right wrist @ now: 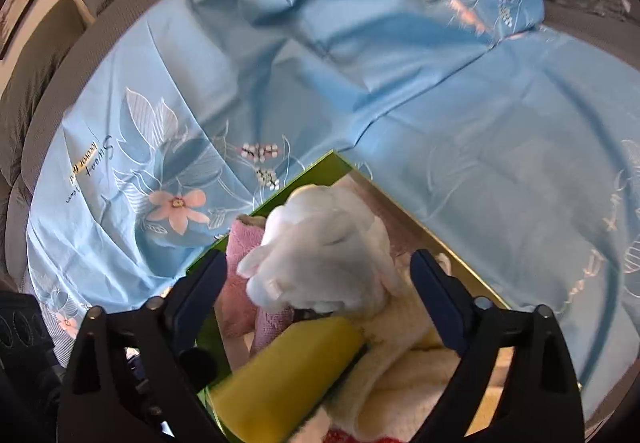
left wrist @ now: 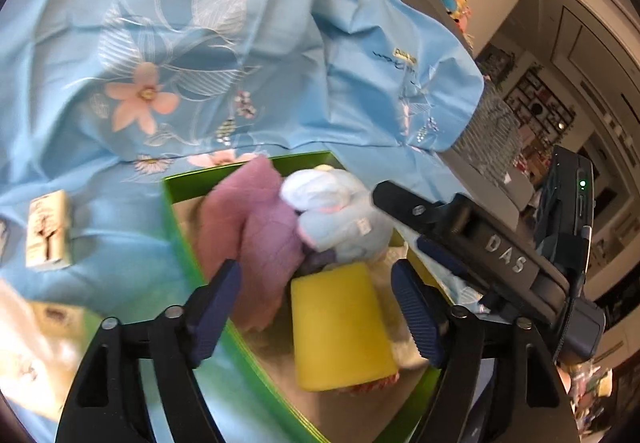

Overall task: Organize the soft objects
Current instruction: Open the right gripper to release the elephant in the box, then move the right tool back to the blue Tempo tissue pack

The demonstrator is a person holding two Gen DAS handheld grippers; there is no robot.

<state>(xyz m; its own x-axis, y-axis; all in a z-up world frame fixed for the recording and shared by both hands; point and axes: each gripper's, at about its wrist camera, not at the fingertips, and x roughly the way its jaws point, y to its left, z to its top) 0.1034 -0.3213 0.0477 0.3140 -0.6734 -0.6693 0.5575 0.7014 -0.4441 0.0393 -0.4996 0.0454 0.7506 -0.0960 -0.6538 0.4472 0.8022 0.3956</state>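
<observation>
Both my claws, left gripper [left wrist: 316,307] and right gripper [right wrist: 316,307], released, gripping nothing | plush toy [right wrist: 320,251] in green box [left wrist: 176,219], pink towel [left wrist: 256,235] at its 9 o'clock, yellow sponge [left wrist: 340,327] at 6 | likely light, squashy: pinch its body.

Each camera sat just behind its own two fingers and looked forward and steeply down along them. The left wrist view peered from close range past the left gripper [left wrist: 316,307] into the green box [left wrist: 176,227], with the right gripper [left wrist: 404,219] crossing ahead on its right. The right wrist view hung just as near over the same box [right wrist: 320,167]. Both shared the box's contents and the blue floral sheet [left wrist: 200,43] beyond the fingertips.
</observation>
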